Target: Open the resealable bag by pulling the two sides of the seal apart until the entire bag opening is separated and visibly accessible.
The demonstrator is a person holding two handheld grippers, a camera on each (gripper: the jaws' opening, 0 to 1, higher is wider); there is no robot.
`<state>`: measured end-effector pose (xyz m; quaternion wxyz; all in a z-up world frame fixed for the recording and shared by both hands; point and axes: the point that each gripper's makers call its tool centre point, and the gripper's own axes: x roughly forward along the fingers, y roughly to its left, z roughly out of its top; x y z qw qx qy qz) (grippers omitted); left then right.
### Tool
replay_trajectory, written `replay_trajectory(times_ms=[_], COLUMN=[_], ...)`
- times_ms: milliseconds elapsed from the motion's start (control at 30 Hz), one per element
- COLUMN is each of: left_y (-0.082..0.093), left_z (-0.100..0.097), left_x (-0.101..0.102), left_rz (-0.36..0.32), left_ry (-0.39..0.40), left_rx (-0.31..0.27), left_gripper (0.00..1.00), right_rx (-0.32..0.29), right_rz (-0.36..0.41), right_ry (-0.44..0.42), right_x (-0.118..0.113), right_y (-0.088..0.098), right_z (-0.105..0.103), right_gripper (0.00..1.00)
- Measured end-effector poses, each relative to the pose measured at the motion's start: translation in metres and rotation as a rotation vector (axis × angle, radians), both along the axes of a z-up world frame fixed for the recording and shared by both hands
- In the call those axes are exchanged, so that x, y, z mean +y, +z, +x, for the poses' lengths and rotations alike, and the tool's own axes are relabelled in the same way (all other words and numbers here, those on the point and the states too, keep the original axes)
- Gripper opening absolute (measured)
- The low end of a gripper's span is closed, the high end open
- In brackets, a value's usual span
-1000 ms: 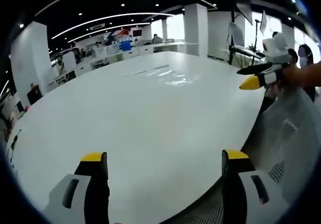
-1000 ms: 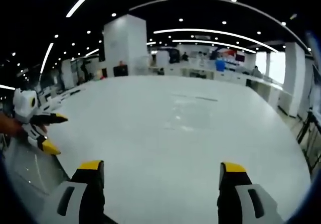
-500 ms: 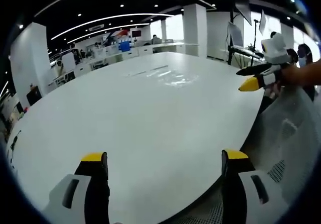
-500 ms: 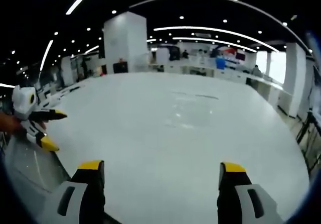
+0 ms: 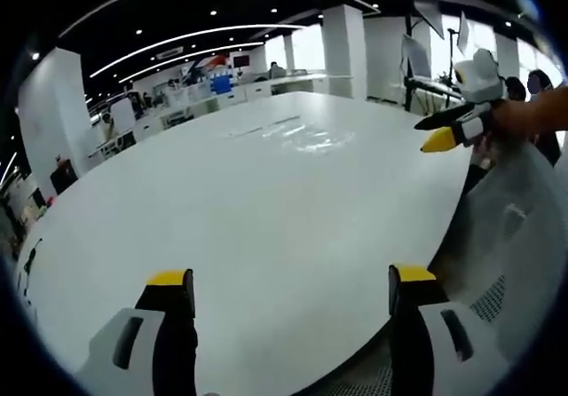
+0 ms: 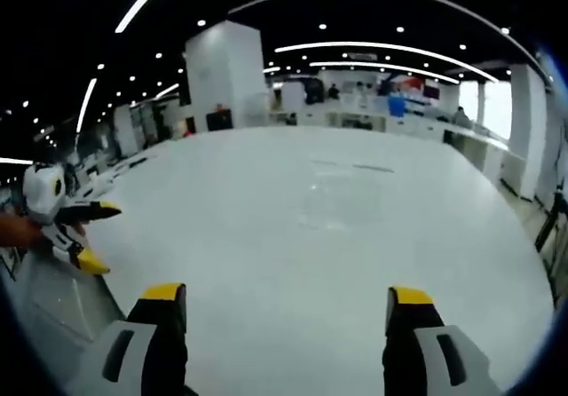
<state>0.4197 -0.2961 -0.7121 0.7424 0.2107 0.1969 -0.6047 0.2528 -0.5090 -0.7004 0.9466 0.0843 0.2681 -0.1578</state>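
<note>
The left gripper (image 5: 290,281) stands with its jaws spread wide, nothing between them; each jaw is black with a yellow tip and a pale grey moulded shell at its base. Straight ahead of the jaws lies a broad white table (image 5: 266,192), smooth and slightly glossy, with a rounded edge curving past the right-hand jaw. Beyond that edge, beside the right jaw, sits a chair (image 5: 515,245) with a pale mesh back. Farther up and to the right, the right gripper (image 5: 439,130) hangs over the table's rim, its two yellow-tipped jaws a little apart and nothing in them, held by a hand (image 5: 532,112).

In the right gripper view, the right gripper (image 6: 282,294) is likewise released, jaws wide over the same matte-white table (image 6: 337,227). Off to its left the left gripper (image 6: 96,234) shows, jaws parted, white body rounded, a hand (image 6: 18,232) behind it. Far ahead stand a square white pillar (image 6: 222,76), rows of desks and curved ceiling light strips (image 6: 382,48).

A faint flat, clear patch with a thin dark line lies far ahead on the tabletop; whether that is the resealable bag cannot be told.
</note>
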Motion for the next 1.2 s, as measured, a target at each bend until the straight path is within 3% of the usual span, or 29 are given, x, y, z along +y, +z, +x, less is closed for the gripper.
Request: replay_trajectory(times_ms=[133,200,267,333,533,633,833,1033,1200], left_y=[0.001,-0.001,0.000,0.002,-0.001,0.001,0.000,0.002,0.000], left_z=[0.001,0.000,-0.001,-0.007,-0.006,-0.010,-0.012,-0.013,-0.013], left_x=[0.000,0.000,0.000,-0.003,-0.001,-0.003,-0.004,-0.005,-0.004], left_rz=[-0.003,0.001,0.002,-0.027,-0.004,-0.022,-0.020,-0.032,-0.020], left_ry=[0.006,0.005,0.002,-0.013,-0.011,-0.020,-0.024,-0.024,-0.028], left_rx=[0.003,0.006,0.010,0.054,0.046,0.078,0.091,0.095,0.089], left_gripper=[0.89,0.89,0.89,0.89,0.89,0.89,0.89,0.88,0.87], right_rx=[0.011,-0.012,-0.005,0.005,0.044,0.046,0.056,0.131,0.153], right_rz=[-0.045,-0.064,-0.054,-0.040,-0.035,-0.024,0.023,-0.031,-0.023], right_ry=[0.090,0.151,0.183,0.215,0.287,0.333,0.324,0.401,0.400], right_x=[-0.012,-0.019,-0.025,-0.034,-0.057,-0.063,-0.076,-0.083,-0.094], right_y=[0.001,0.004,0.001,-0.003,-0.016,-0.022,-0.032,-0.047,-0.053], right_z=[0.016,0.028,0.033,0.039,0.053,0.061,0.072,0.084,0.091], right_gripper=[0.92,0.88,0.86,0.83,0.79,0.79,0.73,0.68,0.65])
